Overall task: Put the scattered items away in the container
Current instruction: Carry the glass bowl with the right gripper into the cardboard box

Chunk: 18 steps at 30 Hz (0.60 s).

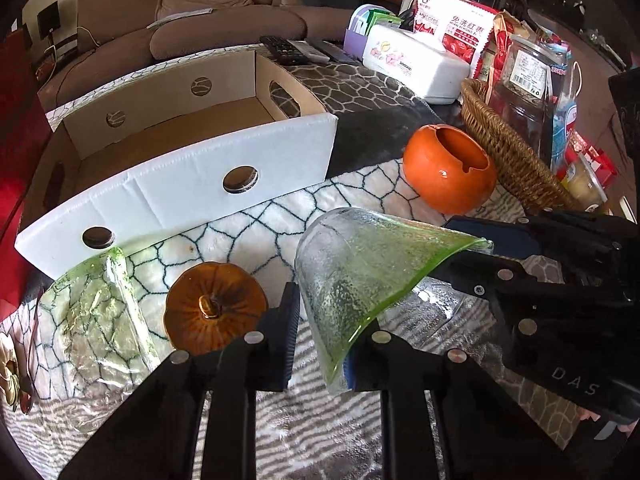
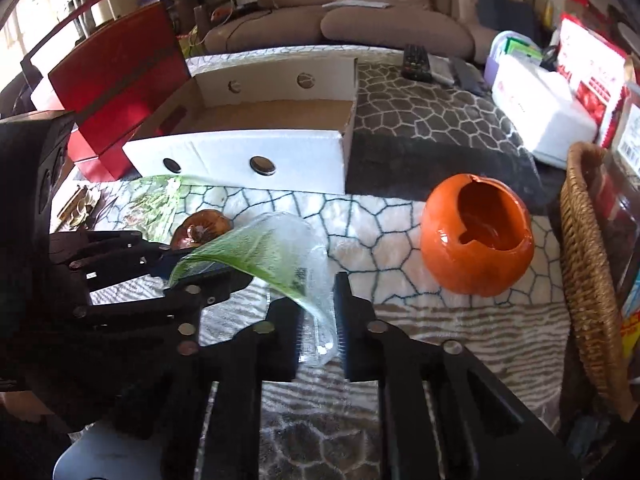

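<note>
Left gripper (image 1: 325, 332): fingers set apart; the curved green-edged glass dish (image 1: 360, 276) stands between them, its green rim against the right finger. No closure on the glass from the left finger, which stands clear of it.
Right gripper (image 2: 319, 320): fingers set a narrow gap apart, with the clear end of the glass dish (image 2: 280, 256) between them. Whether the pads press the glass cannot be told. In the left wrist view the right gripper (image 1: 476, 248) meets the dish's green corner tip.
Glass dish, position: in front of the white cardboard box (image 1: 180, 184), raised off the patterned cloth (image 1: 280, 220), tilted on edge.
Glass dish, long axis: runs from the left gripper across to the right gripper; the concave face is turned down toward the cloth and away from the box.
Second glass dish (image 1: 96, 312): flat on the cloth, just in front of the box's near-left corner.
Amber pumpkin lid (image 1: 216, 306): on the cloth in front of the box, between the two dishes.
Orange ceramic ashtray (image 1: 450, 168): right of the box, beside the wicker basket (image 1: 508, 152), opening up.
Box: open top, interior shows only bare cardboard.
</note>
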### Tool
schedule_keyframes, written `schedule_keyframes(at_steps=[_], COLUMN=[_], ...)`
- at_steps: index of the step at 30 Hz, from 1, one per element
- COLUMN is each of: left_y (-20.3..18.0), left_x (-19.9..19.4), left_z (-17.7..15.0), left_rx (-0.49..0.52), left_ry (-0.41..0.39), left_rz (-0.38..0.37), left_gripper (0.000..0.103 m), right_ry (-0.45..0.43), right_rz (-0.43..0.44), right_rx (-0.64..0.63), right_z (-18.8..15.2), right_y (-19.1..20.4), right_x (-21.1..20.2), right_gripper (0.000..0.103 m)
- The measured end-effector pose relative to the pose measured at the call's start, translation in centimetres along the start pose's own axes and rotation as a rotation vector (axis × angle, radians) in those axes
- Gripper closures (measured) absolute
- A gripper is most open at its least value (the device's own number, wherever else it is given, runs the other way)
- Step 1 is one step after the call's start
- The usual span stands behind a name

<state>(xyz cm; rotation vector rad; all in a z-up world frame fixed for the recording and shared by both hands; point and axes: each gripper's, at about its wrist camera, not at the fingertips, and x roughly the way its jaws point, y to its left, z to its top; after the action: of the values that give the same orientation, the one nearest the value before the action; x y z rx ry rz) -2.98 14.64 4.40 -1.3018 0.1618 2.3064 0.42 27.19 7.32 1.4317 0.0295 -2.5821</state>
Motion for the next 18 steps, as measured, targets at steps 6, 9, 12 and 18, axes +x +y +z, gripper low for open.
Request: schedule_keyframes(at_steps=[6, 9, 12, 18], left_y=[1.2, 1.3, 1.6, 3.2], left_x=[-1.1, -2.1, -2.8, -5.2], left_z=[0.2, 0.5, 0.5, 2.5], left_rx=[-0.112, -0.111, -0.107, -0.127], left_ry=[-0.03, -0.044, -0.047, -0.082], left_rz=[-0.02, -0.041, -0.052, -0.066], left_gripper=[0.092, 0.093, 0.093, 0.093], right_ry=[-0.021, -0.056, -0.068, -0.132], right_rz=[-0.043, -0.046, -0.042, -0.054], right_rx=[-0.06, -0.073, -0.082, -0.152], right_z=[-0.2, -0.2, 0.1, 3.0], right_y=[1.4, 1.8, 2.4, 4.1], right_x=[-1.1, -2.1, -2.6, -4.8], right_gripper=[0.096, 0.097, 0.096, 0.096])
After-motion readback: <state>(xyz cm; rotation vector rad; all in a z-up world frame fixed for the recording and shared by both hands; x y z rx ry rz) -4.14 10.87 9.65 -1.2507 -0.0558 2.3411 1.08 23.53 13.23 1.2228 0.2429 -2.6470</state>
